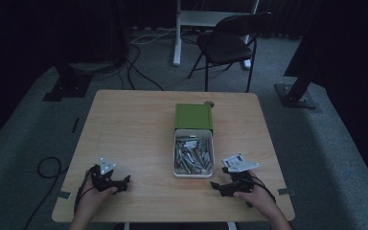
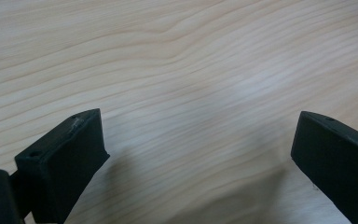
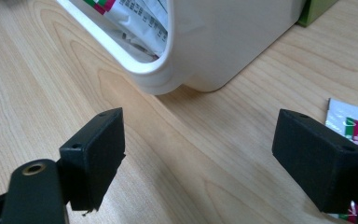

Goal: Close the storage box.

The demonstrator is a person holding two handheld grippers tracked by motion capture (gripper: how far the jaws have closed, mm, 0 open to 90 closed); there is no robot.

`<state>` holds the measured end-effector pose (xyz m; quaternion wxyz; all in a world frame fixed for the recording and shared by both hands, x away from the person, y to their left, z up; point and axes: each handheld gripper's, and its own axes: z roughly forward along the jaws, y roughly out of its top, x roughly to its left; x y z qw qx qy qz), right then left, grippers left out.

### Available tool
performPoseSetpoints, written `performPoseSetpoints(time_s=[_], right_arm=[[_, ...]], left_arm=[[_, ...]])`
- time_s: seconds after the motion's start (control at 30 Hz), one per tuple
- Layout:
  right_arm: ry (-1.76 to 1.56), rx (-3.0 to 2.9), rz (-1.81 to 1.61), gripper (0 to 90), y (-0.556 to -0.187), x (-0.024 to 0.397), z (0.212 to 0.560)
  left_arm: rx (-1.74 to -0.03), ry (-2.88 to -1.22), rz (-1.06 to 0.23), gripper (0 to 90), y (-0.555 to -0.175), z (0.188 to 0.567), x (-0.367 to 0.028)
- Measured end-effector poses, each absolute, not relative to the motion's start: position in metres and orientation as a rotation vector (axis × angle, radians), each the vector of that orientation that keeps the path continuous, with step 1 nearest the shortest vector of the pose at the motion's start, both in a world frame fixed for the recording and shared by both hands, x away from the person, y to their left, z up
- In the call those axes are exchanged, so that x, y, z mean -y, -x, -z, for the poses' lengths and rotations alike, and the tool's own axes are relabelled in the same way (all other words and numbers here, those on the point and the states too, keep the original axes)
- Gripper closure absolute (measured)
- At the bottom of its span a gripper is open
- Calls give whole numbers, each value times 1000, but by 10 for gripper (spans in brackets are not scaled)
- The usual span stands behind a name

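The right gripper [image 3: 198, 154] has its jaws wide apart, nothing between them, near the white bin [image 3: 223, 42] of sachets [image 3: 135, 14]; their print is unreadable. One sachet [image 3: 354, 128] lies beside its jaw. The left gripper [image 2: 198, 154] is also apart over bare table [image 2: 177, 60].

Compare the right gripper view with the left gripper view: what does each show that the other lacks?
Right gripper view alone: the white bin of sachets, a green box corner, and a loose sachet on the table behind one jaw of the right hand-held gripper. Left gripper view alone: nothing but bare wood between the jaws of the left hand-held gripper. Shared: the wooden table and open jaws holding nothing.
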<state>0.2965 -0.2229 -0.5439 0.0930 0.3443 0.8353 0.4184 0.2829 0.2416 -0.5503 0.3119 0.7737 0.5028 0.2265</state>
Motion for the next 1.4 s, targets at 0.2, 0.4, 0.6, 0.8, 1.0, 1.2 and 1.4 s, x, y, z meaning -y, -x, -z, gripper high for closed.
performPoseSetpoints(time_s=[0.2,0.4,0.6,0.8,1.0,1.2,1.4], right_arm=[[-1026,-2463,-1259,168,-297,226,541],[-1027,-2446,-1281,168,-297,229,535],[-1029,-2441,-1302,168,-297,230,530],[-1021,-2428,-1330,148,-298,229,524],[-1009,-2413,-1347,147,-300,230,519],[-1007,-2394,-1364,139,-302,230,514],[-1005,-2382,-1388,139,-303,229,510]], left_arm=[[-1220,-2061,-570,35,-281,545,-215],[-1115,-2070,-503,35,-277,540,-194],[-1059,-2071,-465,47,-276,536,-182],[-997,-2033,-436,47,-276,529,-170],[-929,-2039,-432,47,-276,521,-159],[-890,-2031,-413,46,-278,517,-149],[-847,-2020,-418,41,-280,514,-138]])
